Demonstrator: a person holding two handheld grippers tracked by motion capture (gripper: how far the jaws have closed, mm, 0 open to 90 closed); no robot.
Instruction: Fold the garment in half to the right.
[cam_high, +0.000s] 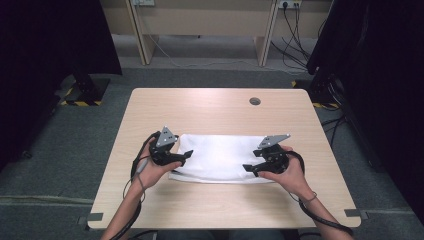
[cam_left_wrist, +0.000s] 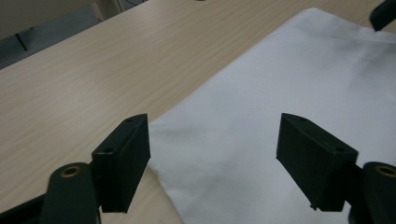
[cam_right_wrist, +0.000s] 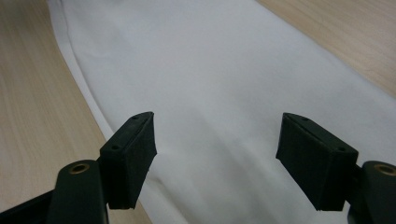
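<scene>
A white folded cloth (cam_high: 220, 157) lies flat on the wooden table (cam_high: 215, 110), near its front middle. My left gripper (cam_high: 186, 157) hovers at the cloth's left end, open, its jaws wide apart over the cloth's corner (cam_left_wrist: 219, 140). At the right end my right gripper (cam_high: 249, 169) is open too, jaws spread above the cloth (cam_right_wrist: 210, 93), near its front edge. Nothing is held between either pair of jaws. A hand holds each gripper, and cables trail back off the table's front edge.
A round cable hole (cam_high: 255, 101) sits in the table's far right part. Beyond the table are a wooden desk frame (cam_high: 200, 25) and loose cables (cam_high: 295, 45) on grey carpet. Dark curtains stand left and right.
</scene>
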